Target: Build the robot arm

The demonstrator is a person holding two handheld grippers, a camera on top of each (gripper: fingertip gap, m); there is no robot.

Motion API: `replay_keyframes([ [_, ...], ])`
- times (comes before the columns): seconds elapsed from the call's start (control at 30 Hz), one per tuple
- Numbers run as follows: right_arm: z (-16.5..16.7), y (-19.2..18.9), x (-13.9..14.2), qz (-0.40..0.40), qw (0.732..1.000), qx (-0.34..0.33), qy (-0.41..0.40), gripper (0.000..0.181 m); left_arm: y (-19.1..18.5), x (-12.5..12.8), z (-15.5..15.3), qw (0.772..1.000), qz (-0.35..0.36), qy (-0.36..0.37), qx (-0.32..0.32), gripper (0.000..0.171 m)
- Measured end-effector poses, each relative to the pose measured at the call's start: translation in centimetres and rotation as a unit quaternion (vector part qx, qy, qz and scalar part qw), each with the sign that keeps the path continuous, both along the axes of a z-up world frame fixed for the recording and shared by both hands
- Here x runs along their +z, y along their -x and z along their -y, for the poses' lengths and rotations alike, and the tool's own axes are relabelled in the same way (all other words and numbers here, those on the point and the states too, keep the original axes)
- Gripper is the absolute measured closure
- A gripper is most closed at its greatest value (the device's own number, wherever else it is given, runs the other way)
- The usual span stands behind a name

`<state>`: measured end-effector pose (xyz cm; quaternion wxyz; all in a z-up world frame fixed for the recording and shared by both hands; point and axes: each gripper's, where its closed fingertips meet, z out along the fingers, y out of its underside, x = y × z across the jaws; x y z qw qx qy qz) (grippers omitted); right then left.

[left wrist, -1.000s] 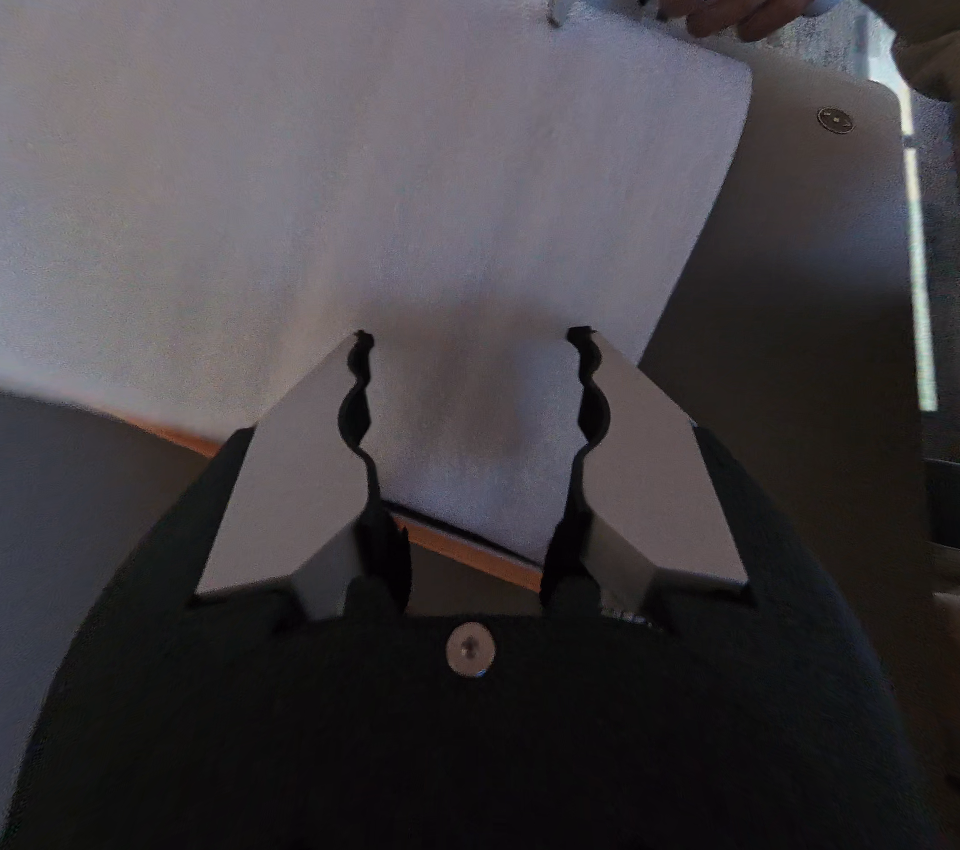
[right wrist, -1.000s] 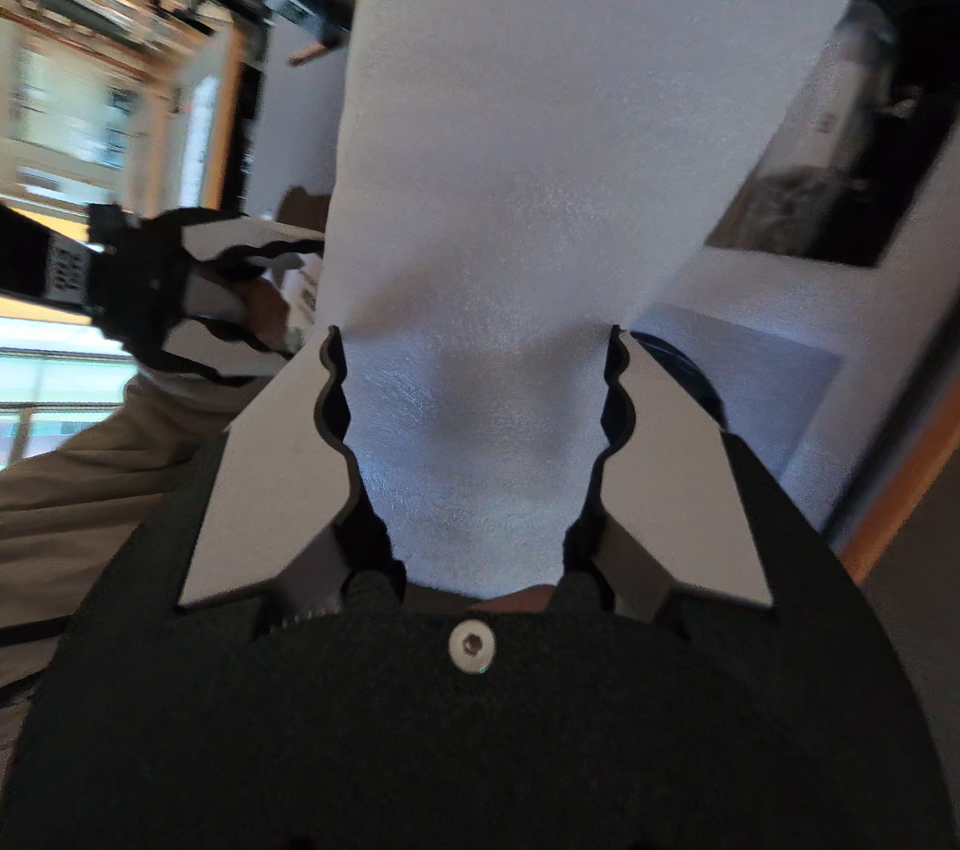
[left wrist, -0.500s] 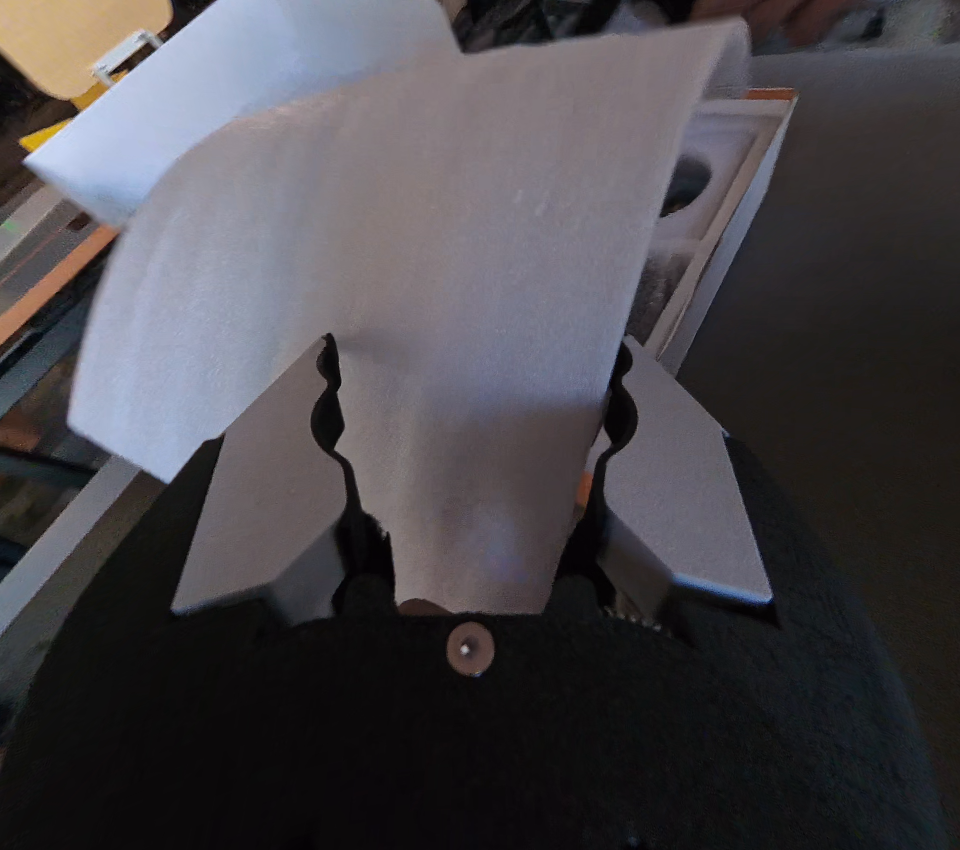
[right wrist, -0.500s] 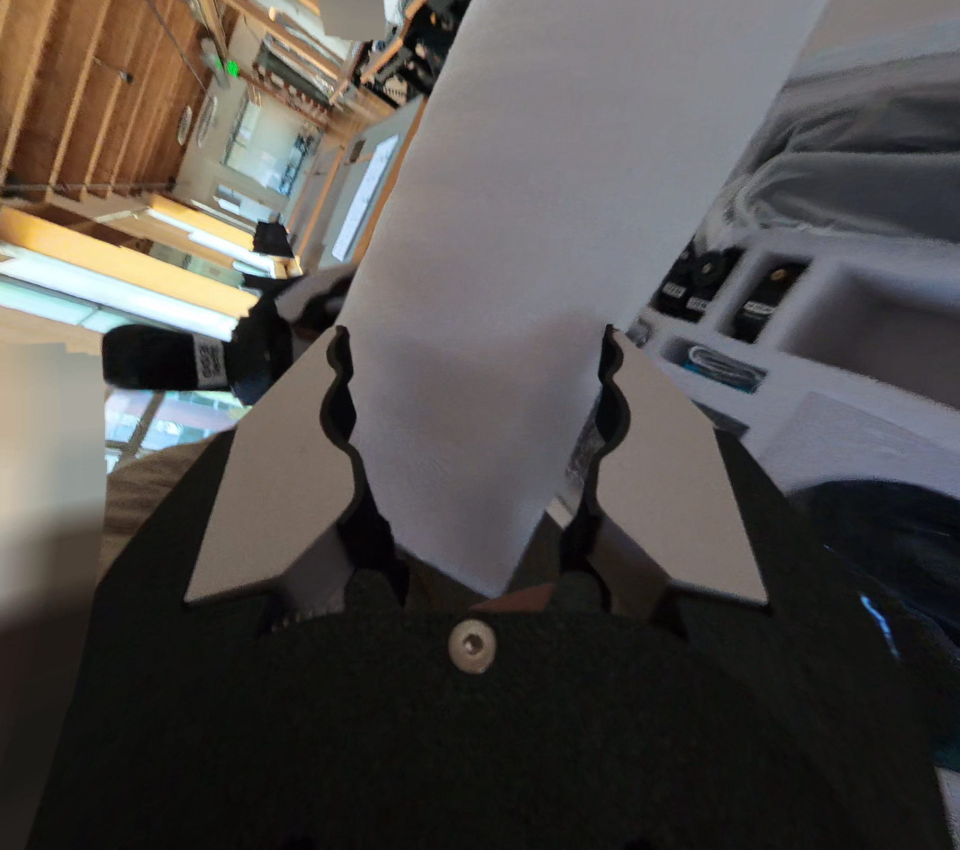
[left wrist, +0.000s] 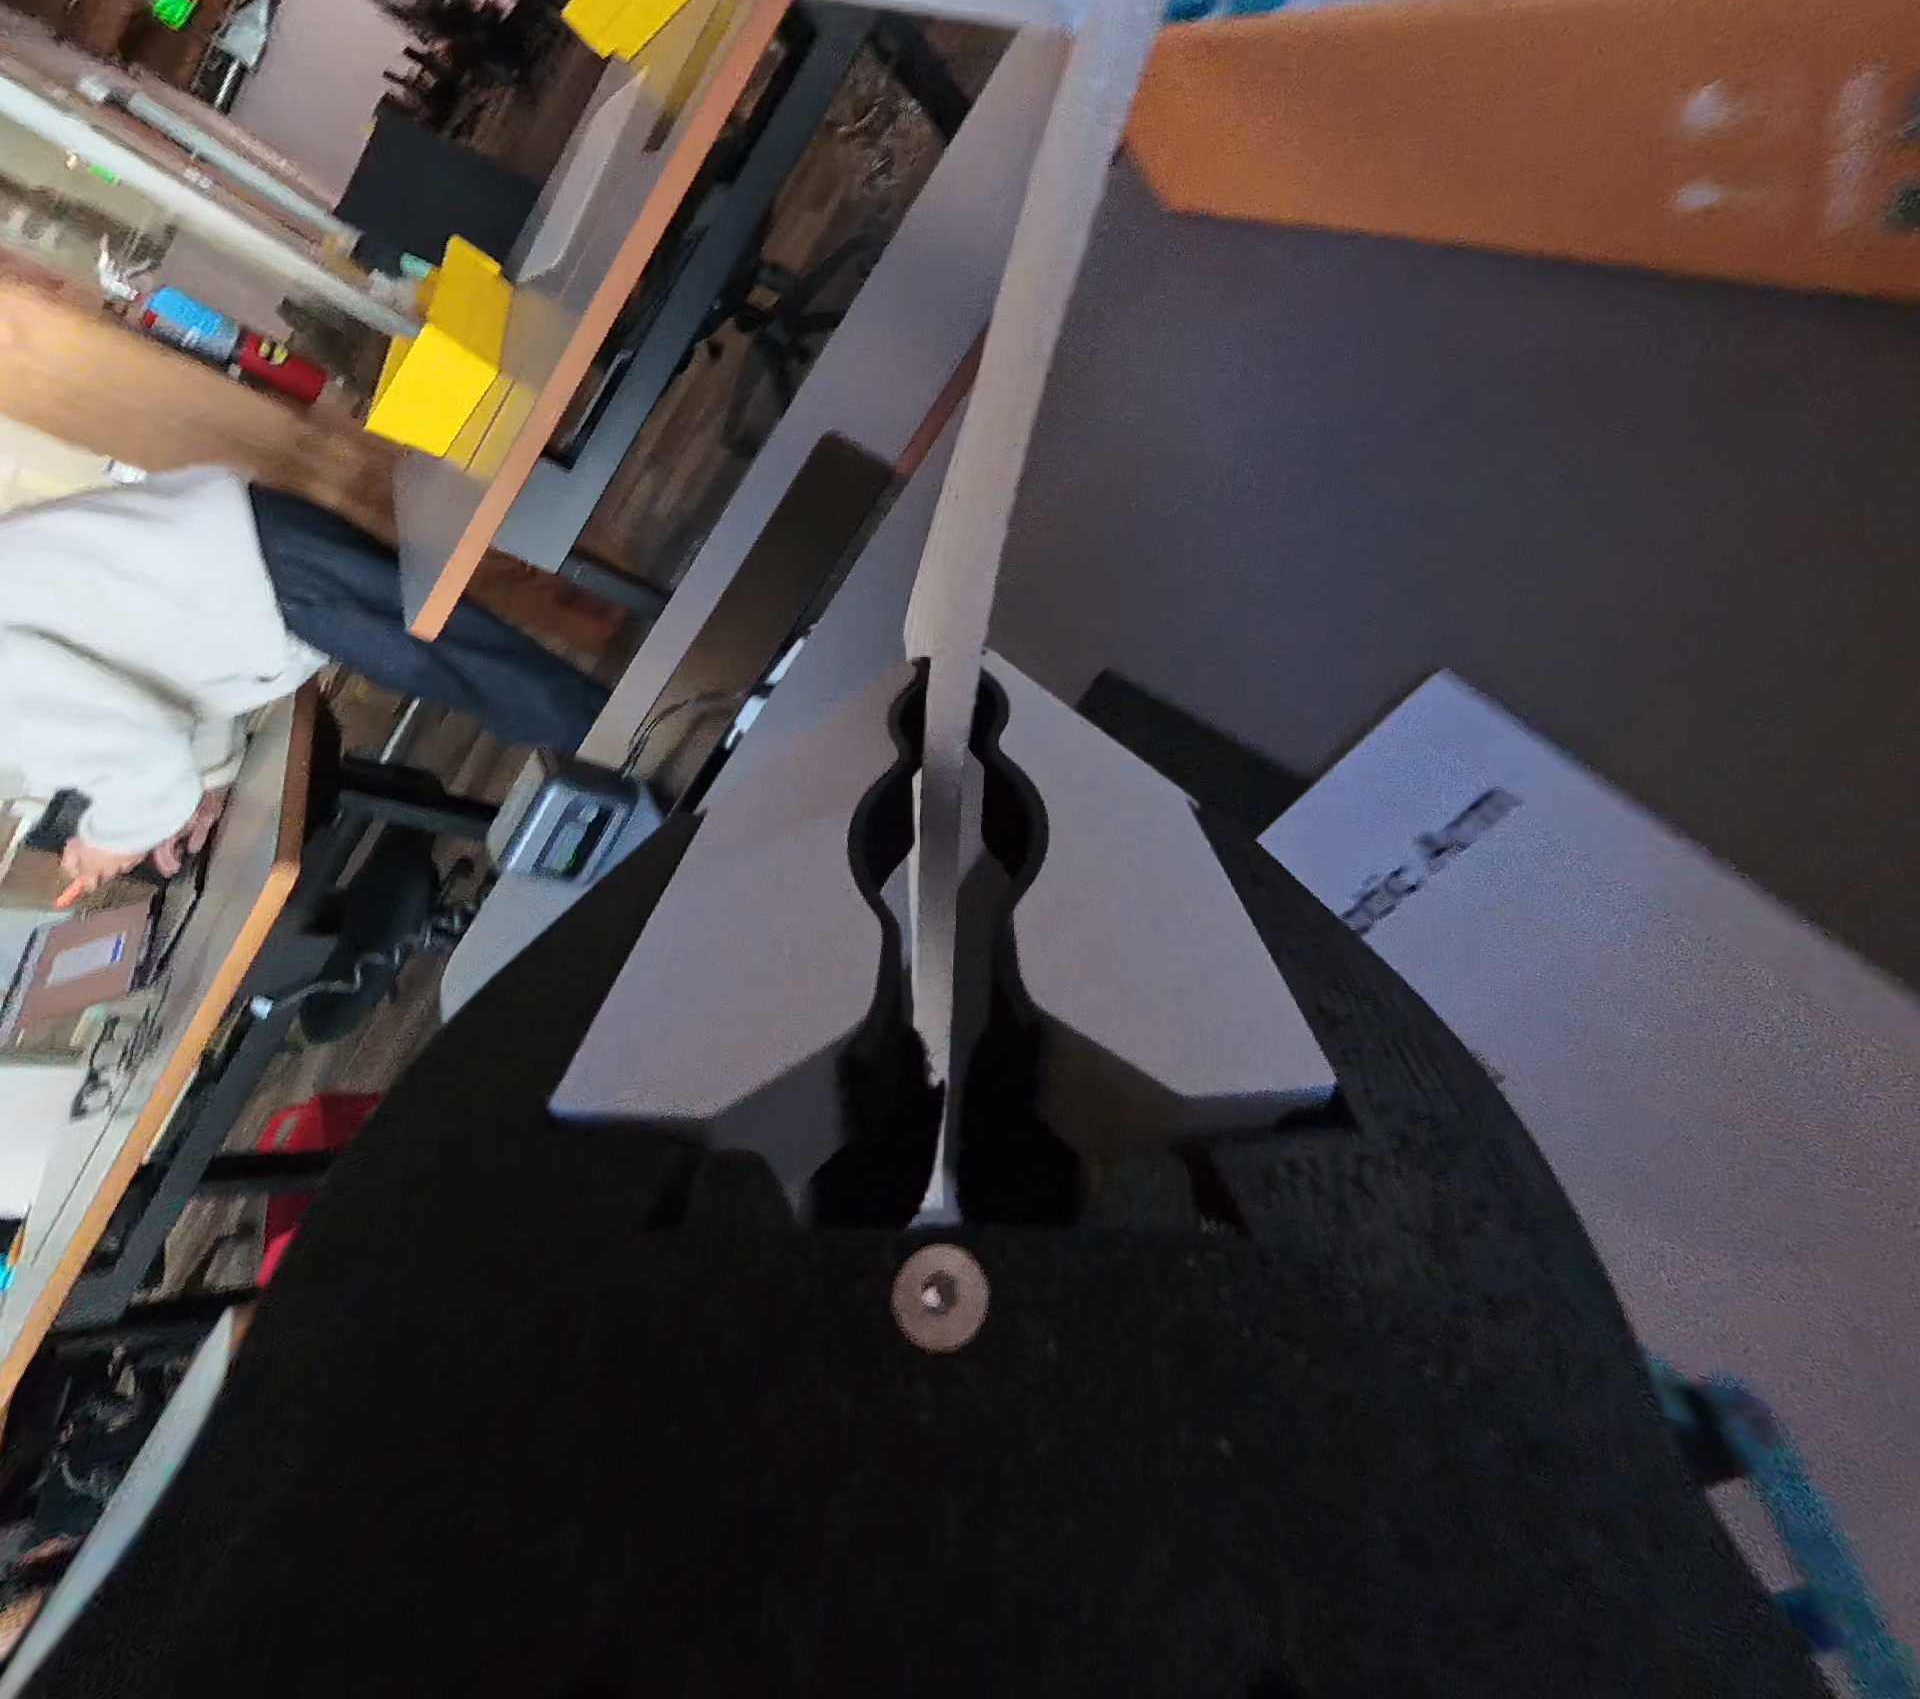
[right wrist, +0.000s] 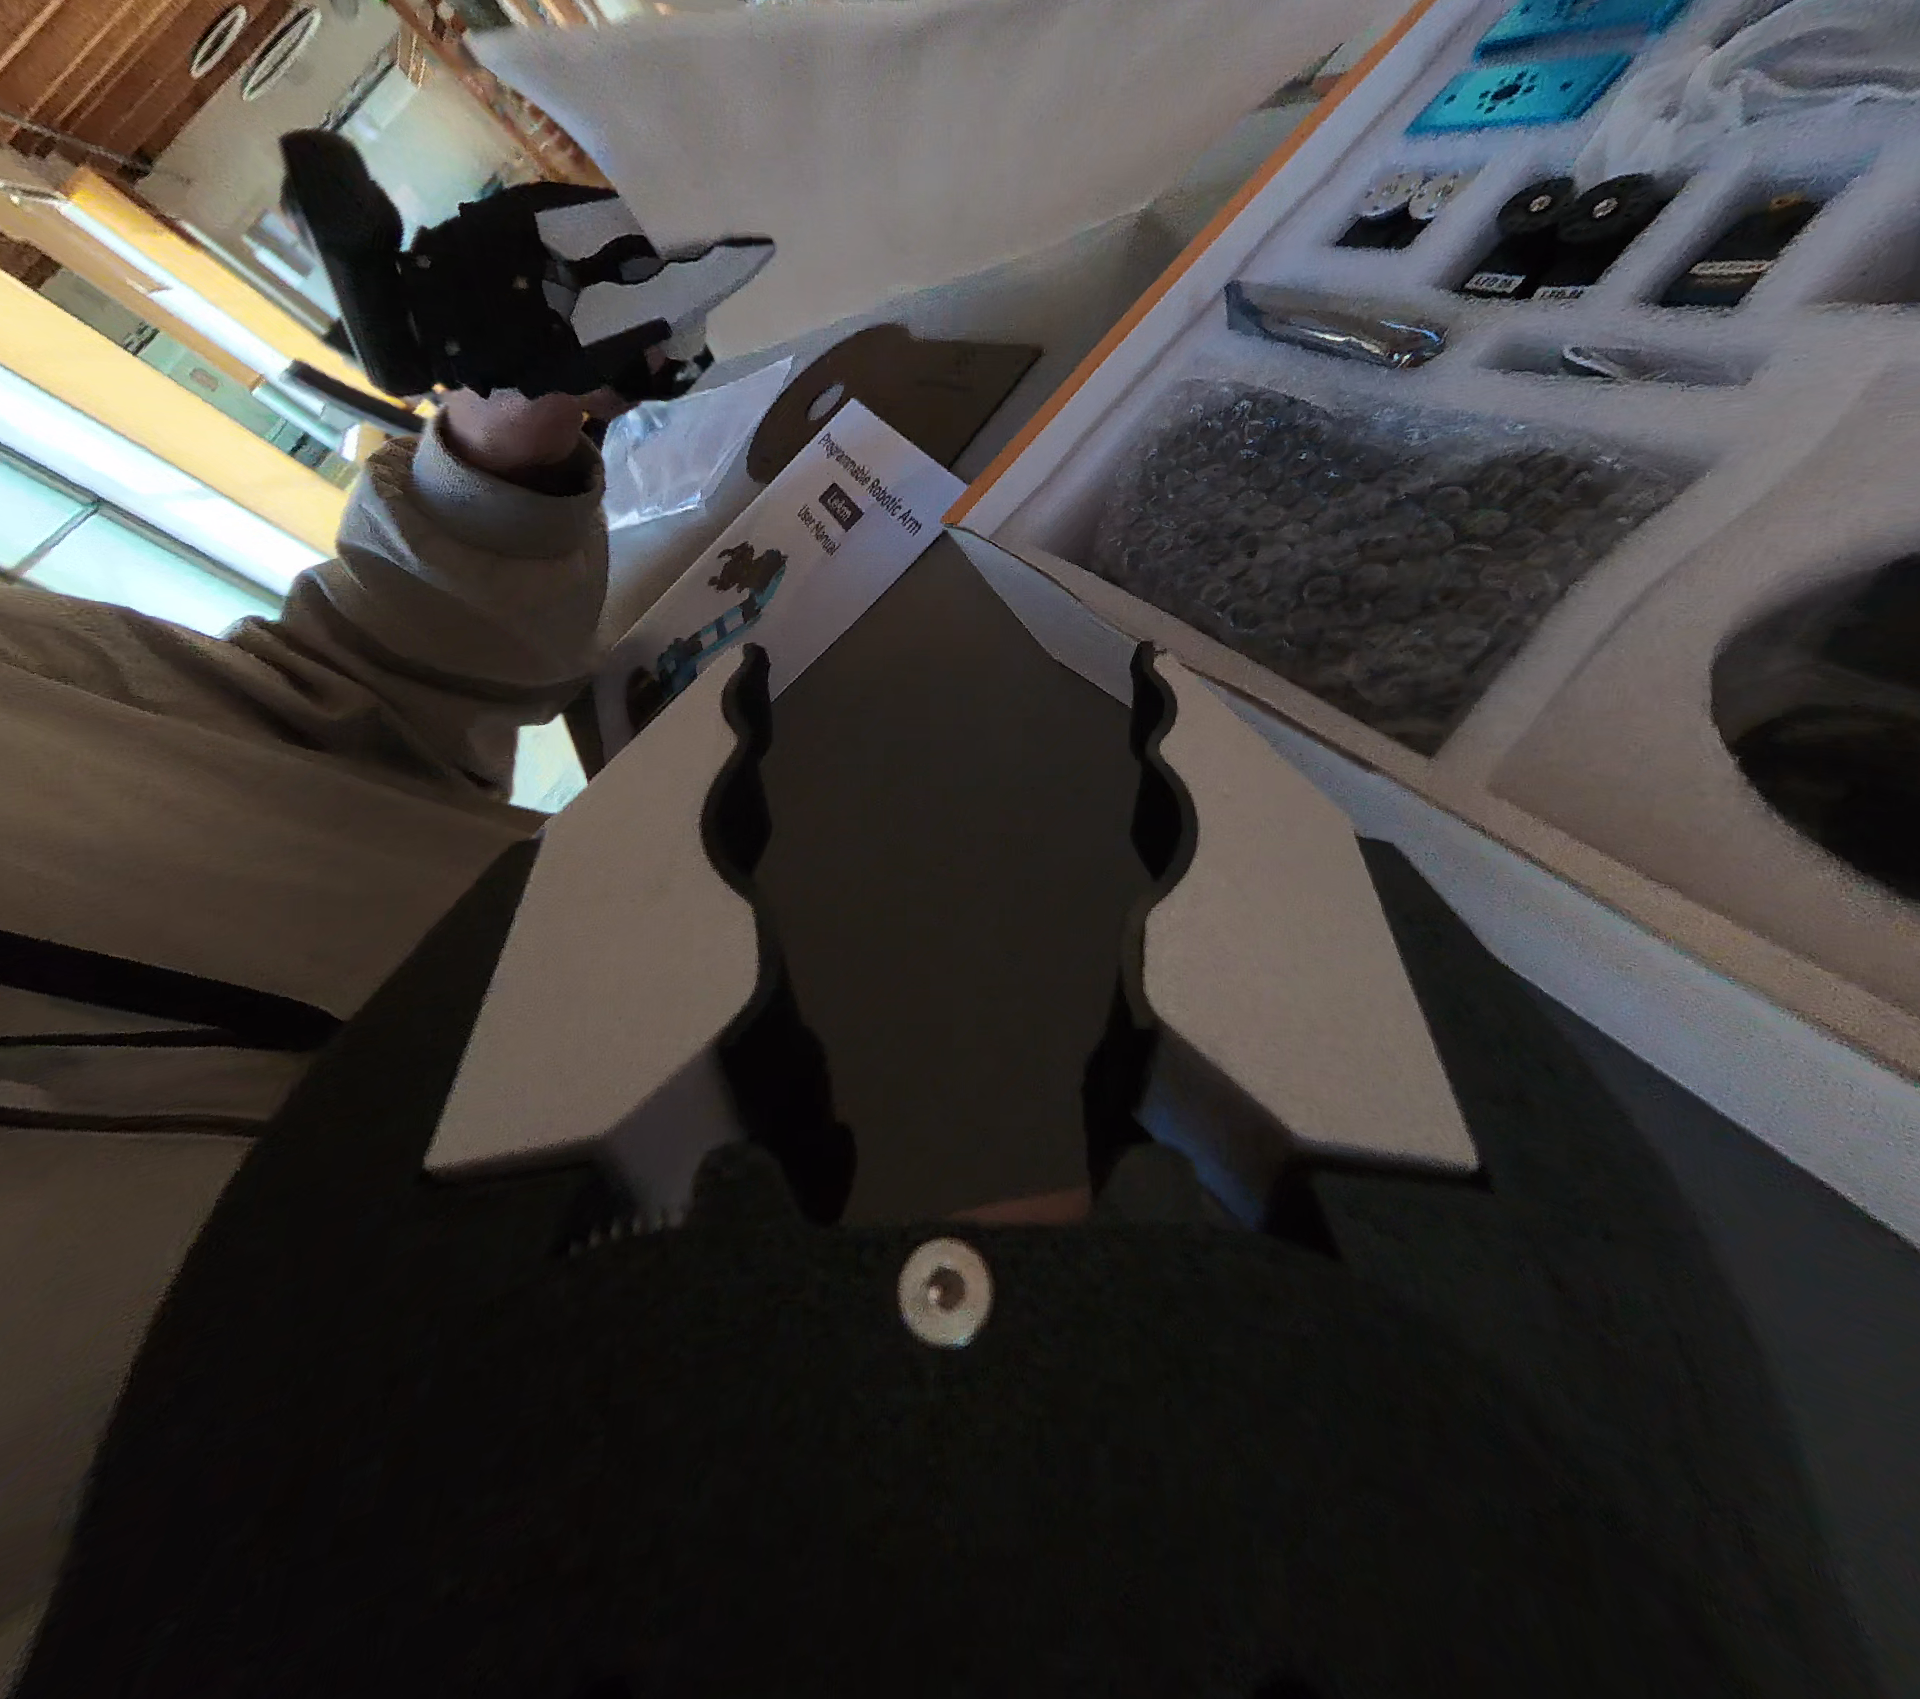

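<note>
My left gripper (left wrist: 948,683) is shut on a thin white foam sheet (left wrist: 1023,319), seen edge-on and running up from between its fingers. In the right wrist view the left gripper (right wrist: 743,267) holds that sheet (right wrist: 935,101) in the air, left of an open box (right wrist: 1195,288). My right gripper (right wrist: 948,662) is open and empty over the grey table, its tips near the box's front corner. The box's white foam insert holds blue plates (right wrist: 1590,2), black servo-like parts (right wrist: 1558,226) and a bubble-wrap bag (right wrist: 1371,537).
A white booklet (right wrist: 831,527) and a dark flat plate (right wrist: 914,392) lie on the table left of the box. The box's orange side (left wrist: 1507,122) and the booklet (left wrist: 1610,1026) show in the left wrist view. A person in a light hoodie (left wrist: 125,641) sits at a far desk. Left tips to right tips: about 35 cm.
The left gripper has shut on the foam sheet and carried it left, off the box. The sheet has left the right gripper's open fingers, uncovering the box's contents.
</note>
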<state>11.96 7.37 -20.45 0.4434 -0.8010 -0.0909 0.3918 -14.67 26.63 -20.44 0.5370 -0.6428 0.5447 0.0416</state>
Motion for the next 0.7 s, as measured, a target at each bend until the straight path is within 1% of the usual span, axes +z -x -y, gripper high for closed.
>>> replay_keyframes([
  [0.1, 1.2, 0.0, -0.2, 0.007, 0.999, -0.028, -0.029, 0.113, 5.2, 1.0, -2.6, 0.999, 0.008, -0.026, 0.035, 0.167],
  [0.17, 1.7, 0.4, -0.4, 0.007, 0.998, -0.040, -0.041, 0.113, 9.4, 1.7, -4.4, 0.995, -0.016, -0.058, 0.084, 0.167],
  [0.33, 2.5, 0.9, 0.1, -0.035, 0.995, -0.060, -0.067, 0.116, 19.3, 3.2, -7.6, 0.981, -0.032, -0.082, 0.170, 0.167],
  [0.4, 2.4, 1.0, -0.1, -0.046, 0.995, -0.066, -0.063, 0.117, 22.6, 5.0, -8.7, 0.976, -0.009, -0.089, 0.199, 0.167],
  [0.43, 2.4, 1.1, -0.3, -0.050, 0.995, -0.064, -0.062, 0.117, 23.9, 6.3, -9.2, 0.973, 0.013, -0.095, 0.208, 0.167],
  [0.5, 2.2, 1.7, -0.4, -0.056, 0.995, -0.058, -0.060, 0.117, 25.8, 9.4, -9.7, 0.967, 0.042, -0.129, 0.216, 0.168],
  [0.57, 1.9, 2.3, -0.3, -0.059, 0.995, -0.053, -0.060, 0.117, 26.7, 11.2, -10.0, 0.963, 0.019, -0.176, 0.204, 0.168],
  [0.6, 1.7, 2.6, -0.3, -0.059, 0.995, -0.050, -0.059, 0.117, 27.0, 11.3, -10.3, 0.961, -0.004, -0.192, 0.198, 0.168],
  [0.63, 1.6, 2.8, -0.2, -0.060, 0.995, -0.049, -0.061, 0.117, 27.1, 10.7, -10.6, 0.963, -0.030, -0.192, 0.189, 0.168],
  [0.7, 1.4, 3.3, 0.1, -0.065, 0.995, -0.048, -0.066, 0.117, 26.8, 8.5, -11.3, 0.970, -0.061, -0.174, 0.157, 0.168],
])
